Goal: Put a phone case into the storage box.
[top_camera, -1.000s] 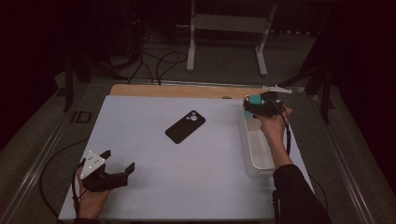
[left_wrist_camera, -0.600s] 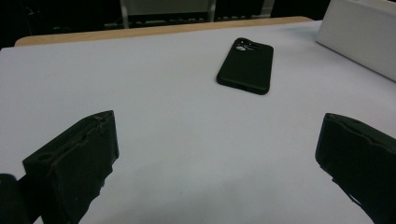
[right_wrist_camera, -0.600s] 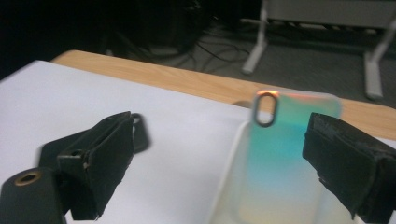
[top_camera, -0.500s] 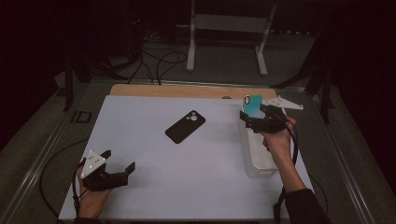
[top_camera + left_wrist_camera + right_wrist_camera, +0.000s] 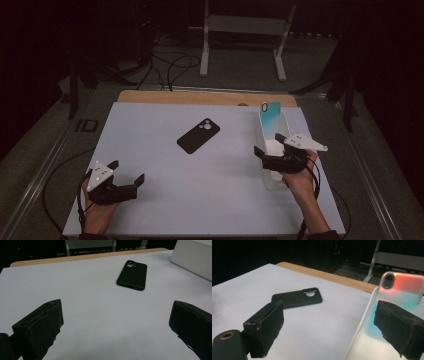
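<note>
I am holding my right claw [image 5: 274, 146] wide open, jaws spread and gripping nothing, over the near part of the white bin [image 5: 283, 120] at the right edge of the surface [image 5: 150, 130]. The teal-and-orange phone case [image 5: 270, 121] is leaning upright against the bin's far wall, propped so that its camera cutout is facing me, and it is apart from my jaws. I am resting my left claw [image 5: 127, 172] low on the surface near the front left corner, also wide and empty, aiming toward the black phone case [image 5: 198, 135]. That case is lying flat, back up, near the middle, well apart from both claws. I judge it the likely next pick for the bin.
</note>
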